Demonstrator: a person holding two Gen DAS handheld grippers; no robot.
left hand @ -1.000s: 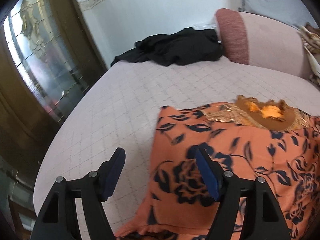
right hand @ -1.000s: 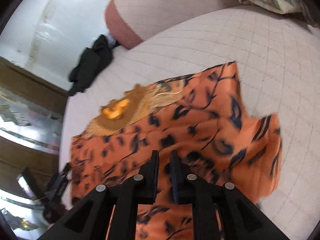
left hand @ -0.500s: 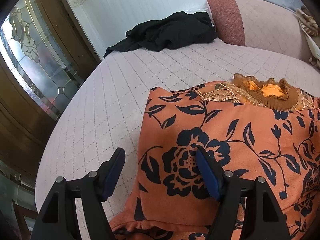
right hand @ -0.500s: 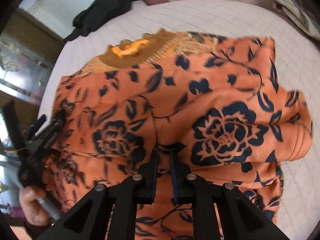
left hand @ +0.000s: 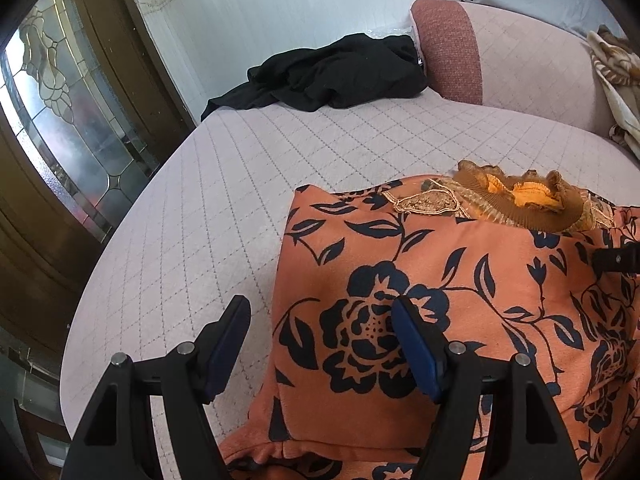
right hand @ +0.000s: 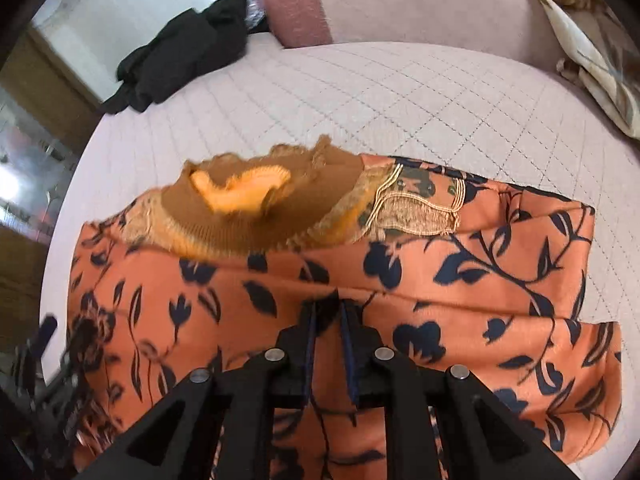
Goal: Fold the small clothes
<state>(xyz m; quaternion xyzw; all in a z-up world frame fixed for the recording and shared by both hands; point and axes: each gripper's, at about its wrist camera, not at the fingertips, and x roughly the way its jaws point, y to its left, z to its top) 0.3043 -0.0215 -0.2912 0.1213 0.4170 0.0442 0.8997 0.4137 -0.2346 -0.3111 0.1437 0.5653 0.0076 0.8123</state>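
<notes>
The orange floral garment (right hand: 460, 280) lies on a quilted pink bed (left hand: 320, 152), its brown ruffled collar (right hand: 256, 204) toward the far side and one layer folded across the body. The right gripper (right hand: 327, 312) sits over the garment's middle, its fingers nearly together and pinching a raised fold of the orange cloth. The left gripper (left hand: 320, 320) stands at the garment's left edge, fingers spread wide and holding nothing; one finger is over the bare bed, the other over the printed cloth. A crumpled black garment (left hand: 328, 76) lies at the far end, against a pink bolster (left hand: 448, 48). A patterned cloth (right hand: 592, 52) lies at the right.
</notes>
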